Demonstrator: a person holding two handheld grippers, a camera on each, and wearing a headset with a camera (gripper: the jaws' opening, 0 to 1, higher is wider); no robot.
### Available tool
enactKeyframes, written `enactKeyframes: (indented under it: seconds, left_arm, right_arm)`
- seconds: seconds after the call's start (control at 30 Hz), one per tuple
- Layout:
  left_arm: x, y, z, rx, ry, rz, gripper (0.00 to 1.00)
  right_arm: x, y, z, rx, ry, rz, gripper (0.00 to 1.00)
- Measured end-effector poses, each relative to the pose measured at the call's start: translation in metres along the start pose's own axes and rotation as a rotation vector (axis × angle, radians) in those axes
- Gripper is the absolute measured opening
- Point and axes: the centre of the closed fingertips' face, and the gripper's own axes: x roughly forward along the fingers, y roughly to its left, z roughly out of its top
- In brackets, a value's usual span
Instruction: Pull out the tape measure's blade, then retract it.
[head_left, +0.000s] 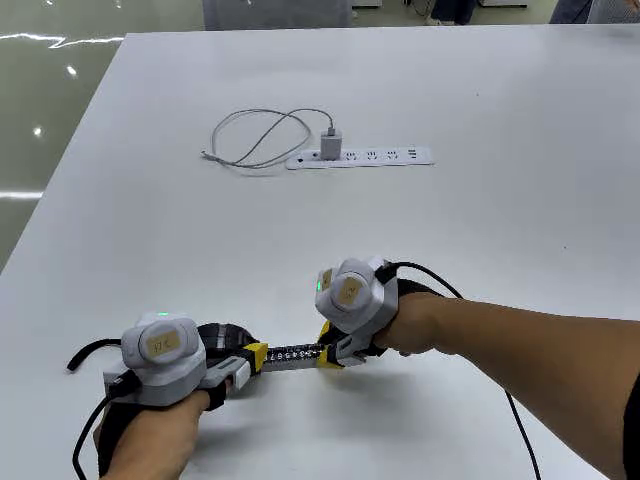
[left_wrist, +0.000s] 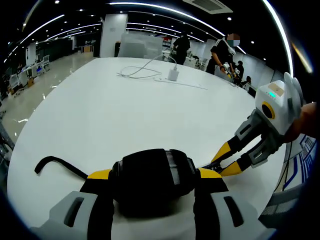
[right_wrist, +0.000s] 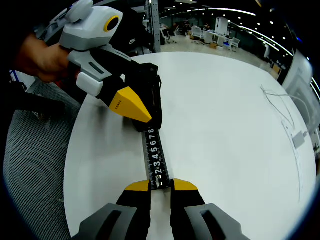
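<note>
My left gripper (head_left: 243, 362) is shut on the black tape measure case (head_left: 225, 338) at the table's near edge. In the left gripper view the case (left_wrist: 152, 180) sits between the yellow-tipped jaws of that gripper (left_wrist: 155, 175). A short length of blade (head_left: 293, 353) runs right from the case to my right gripper (head_left: 330, 356). In the right gripper view this gripper (right_wrist: 160, 186) is shut on the blade's end, and the numbered blade (right_wrist: 152, 152) leads up to the case (right_wrist: 149, 95) held by the left gripper (right_wrist: 131, 106). The right gripper (left_wrist: 225, 162) enters the left gripper view from the right.
A white power strip (head_left: 365, 157) with a plugged-in charger (head_left: 331, 143) and a looped white cable (head_left: 260, 135) lies mid-table. A black strap (head_left: 85, 352) trails left of the case. A mesh chair (right_wrist: 35, 150) stands by the table edge. People stand beyond the far end.
</note>
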Motion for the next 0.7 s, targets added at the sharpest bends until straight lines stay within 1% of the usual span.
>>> enactKeyframes:
  seconds: [0.13,0.2,0.3,0.37,0.5,0.53,0.63,0.7]
  left_arm:
    - [0.0002,-0.0005,-0.0002,0.002,0.001,0.001,0.61]
    - [0.0000,-0.0007,-0.0002,0.002,0.002,0.001,0.61]
    - [-0.0001,-0.0007,-0.0001,0.000,0.002,0.001,0.60]
    - [0.0000,-0.0006,0.0001,0.000,0.002,0.002,0.60]
    - [0.0002,-0.0006,0.0001,-0.001,0.001,0.002,0.60]
    - [0.0003,-0.0006,0.0001,0.000,0.001,0.002,0.60]
    - [0.0001,-0.0007,0.0002,-0.001,0.000,0.003,0.60]
    - [0.0001,-0.0007,0.0001,-0.001,0.001,0.003,0.60]
  right_arm:
    - [0.0010,0.0009,0.0019,0.006,-0.010,0.007,0.11]
    - [0.0017,0.0016,0.0026,-0.016,-0.012,0.014,0.11]
    - [0.0026,0.0019,0.0038,-0.021,-0.008,0.012,0.10]
    - [0.0024,0.0013,0.0045,-0.042,-0.013,0.010,0.10]
    - [0.0024,0.0012,0.0057,-0.023,-0.026,0.005,0.10]
    - [0.0025,0.0012,0.0065,-0.007,-0.031,0.005,0.10]
    - [0.0026,0.0015,0.0072,-0.008,-0.032,0.005,0.10]
    - [0.0024,0.0006,0.0079,0.006,-0.024,0.011,0.10]
